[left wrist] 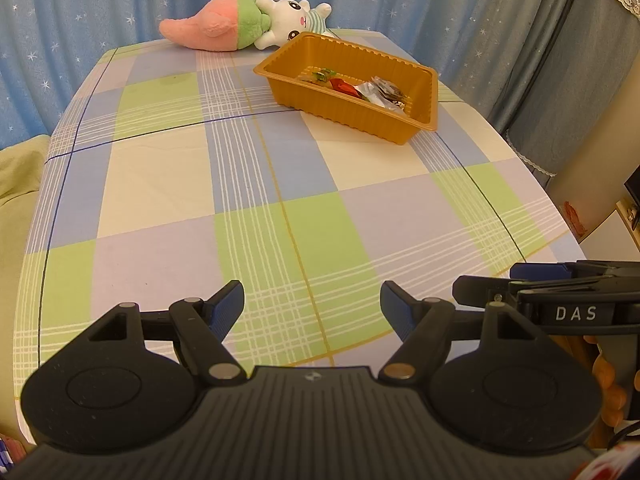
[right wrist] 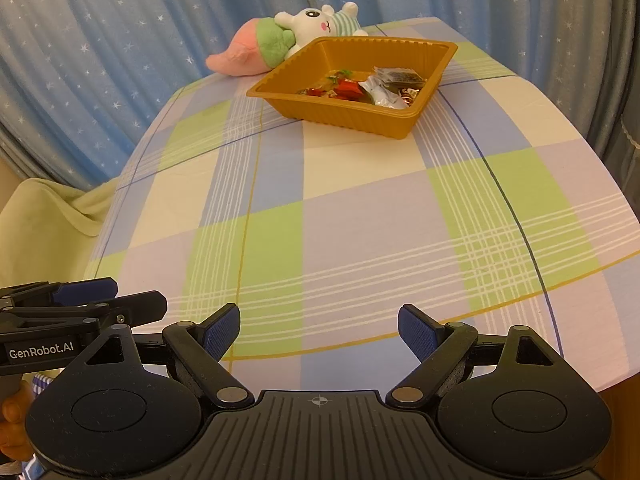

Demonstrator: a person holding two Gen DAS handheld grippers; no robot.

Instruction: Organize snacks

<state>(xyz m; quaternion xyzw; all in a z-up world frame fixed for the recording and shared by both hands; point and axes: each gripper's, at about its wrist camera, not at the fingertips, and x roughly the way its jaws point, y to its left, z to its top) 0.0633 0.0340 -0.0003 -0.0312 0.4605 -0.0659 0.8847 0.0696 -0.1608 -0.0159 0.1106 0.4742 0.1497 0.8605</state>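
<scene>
Snacks (left wrist: 360, 90) are lying in a loose heap inside an orange plastic tray (left wrist: 320, 98), gathered toward its right half: red and green wrappers are sitting nearer the middle, and crinkled silver and dark packets are resting against the right wall. From the right wrist view the same snacks (right wrist: 360, 86) are showing across the floor of the tray (right wrist: 352, 114), whose ribbed walls are standing up around them. That tray is sitting on the far part of the bench (left wrist: 256, 216), turned at an angle to the checks of the pastel plaid cloth covering it. Just behind the tray, a plush rabbit (left wrist: 288, 20) in a striped top is lying on its side beside a pink and green plush carrot (left wrist: 212, 26), near the far edge of the bench. Blue curtains (left wrist: 100, 4) with small white stars are hanging behind the bench. At the near edge, well apart from the tray, the left claw (left wrist: 312, 306) is hovering over the cloth with its blue-padded fingers spread apart and nothing between them. The right claw (right wrist: 319, 330) is hovering just beside it, likewise spread wide and gripping nothing. Each claw is showing at the edge of the other's view, side by side.
</scene>
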